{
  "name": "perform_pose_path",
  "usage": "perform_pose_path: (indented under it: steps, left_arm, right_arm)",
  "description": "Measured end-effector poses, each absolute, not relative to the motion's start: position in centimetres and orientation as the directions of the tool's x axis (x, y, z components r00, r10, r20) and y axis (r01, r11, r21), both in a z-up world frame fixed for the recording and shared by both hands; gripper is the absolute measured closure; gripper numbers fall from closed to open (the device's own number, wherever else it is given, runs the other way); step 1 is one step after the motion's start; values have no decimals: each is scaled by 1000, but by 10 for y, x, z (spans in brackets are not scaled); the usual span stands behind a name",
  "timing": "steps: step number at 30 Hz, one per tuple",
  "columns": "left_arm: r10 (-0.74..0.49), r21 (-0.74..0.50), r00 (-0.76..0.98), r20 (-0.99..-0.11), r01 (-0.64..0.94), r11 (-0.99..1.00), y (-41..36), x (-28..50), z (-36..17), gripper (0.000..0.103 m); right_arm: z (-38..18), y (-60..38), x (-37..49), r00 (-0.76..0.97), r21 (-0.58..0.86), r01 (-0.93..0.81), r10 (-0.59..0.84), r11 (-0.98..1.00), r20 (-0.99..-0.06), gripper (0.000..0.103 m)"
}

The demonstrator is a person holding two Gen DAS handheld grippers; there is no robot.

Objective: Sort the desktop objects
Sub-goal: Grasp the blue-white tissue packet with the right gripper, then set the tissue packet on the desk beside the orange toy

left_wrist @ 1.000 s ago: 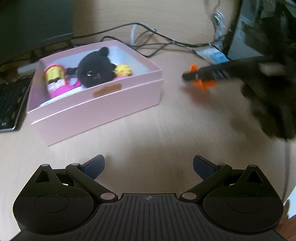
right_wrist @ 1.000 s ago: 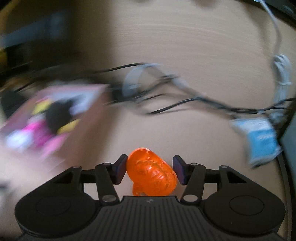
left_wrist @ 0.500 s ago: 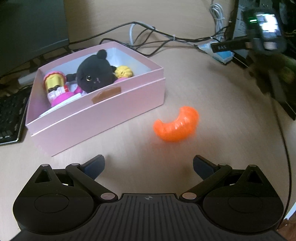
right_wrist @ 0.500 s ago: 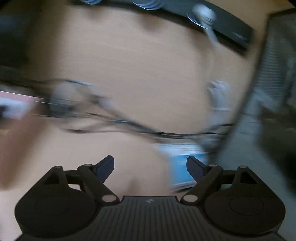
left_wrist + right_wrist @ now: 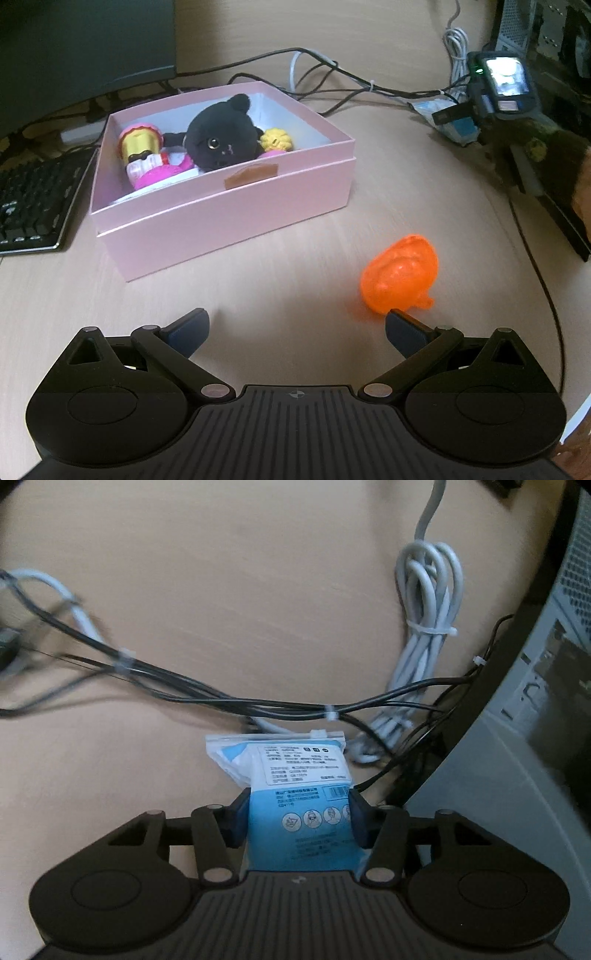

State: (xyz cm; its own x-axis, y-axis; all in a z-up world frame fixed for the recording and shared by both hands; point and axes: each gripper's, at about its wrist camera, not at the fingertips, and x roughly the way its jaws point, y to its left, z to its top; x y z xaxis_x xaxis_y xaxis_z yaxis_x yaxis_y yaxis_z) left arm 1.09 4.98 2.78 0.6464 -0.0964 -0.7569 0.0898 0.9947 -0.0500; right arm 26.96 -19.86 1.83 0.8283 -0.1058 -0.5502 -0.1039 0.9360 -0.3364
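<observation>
An orange plastic toy (image 5: 400, 275) lies on the desk just beyond my left gripper's right fingertip. My left gripper (image 5: 295, 326) is open and empty. A pink box (image 5: 221, 210) behind it holds a black plush (image 5: 221, 138), a yellow and pink doll (image 5: 142, 155) and a small yellow toy (image 5: 275, 139). My right gripper (image 5: 298, 818) has its jaws on both sides of a blue and white mask packet (image 5: 299, 794), touching it. In the left wrist view the right gripper (image 5: 498, 92) stands over that packet (image 5: 456, 125) at the far right.
Black and white cables (image 5: 258, 701) run across the desk behind the packet, with a tied white coil (image 5: 430, 627). A computer case (image 5: 535, 720) stands at the right. A keyboard (image 5: 33, 199) and a monitor (image 5: 74, 48) are at the left.
My right gripper let go of the orange toy, which dropped and rolled on the desk. The gripper swung right and closed around the mask packet. The left gripper stayed open.
</observation>
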Motion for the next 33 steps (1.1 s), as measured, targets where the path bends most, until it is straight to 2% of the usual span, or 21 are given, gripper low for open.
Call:
perform_pose_path:
  steps: [5, 8, 11, 14, 18, 19, 20, 22, 27, 33]
  left_arm:
    - [-78, -21, 666, -742, 93, 995, 32, 10, 28, 0]
    - [-61, -5, 677, -734, 85, 996, 22, 8, 27, 0]
    - [-60, -11, 691, -720, 75, 997, 16, 4, 30, 0]
    - [-54, -6, 699, -713, 72, 997, 7, 2, 31, 0]
    - [-97, -71, 684, -723, 66, 995, 1, 3, 29, 0]
    - [-109, -88, 670, -734, 65, 994, 0, 5, 27, 0]
    - [-115, -101, 660, -742, 59, 993, -1, 7, 26, 0]
    - [-110, -115, 665, -739, 36, 993, -1, 8, 25, 0]
    - [-105, -112, 703, -704, 37, 993, -6, 7, 30, 0]
    - [-69, -49, 722, -689, 49, 998, -16, 10, 32, 0]
  right_arm:
    - [50, -185, 173, 838, -224, -283, 127, 933, -531, 52]
    - [59, -182, 116, 779, -117, -405, 275, 907, -563, 52]
    - [58, -182, 75, 743, -49, -455, 349, 889, -571, 52]
    - [57, -183, 51, 738, -19, -453, 363, 891, -569, 51]
    - [44, -188, 39, 707, 54, -438, 381, 897, -595, 48]
    - [43, -189, 34, 710, 49, -442, 383, 895, -591, 45]
    - [42, -189, 29, 717, 33, -446, 379, 894, -584, 35]
    - [40, -195, 19, 738, 6, -434, 359, 901, -571, 25]
    - [33, -219, 18, 743, 12, -389, 321, 921, -587, 17]
    - [21, -247, 14, 719, 150, -338, 358, 929, -596, 6]
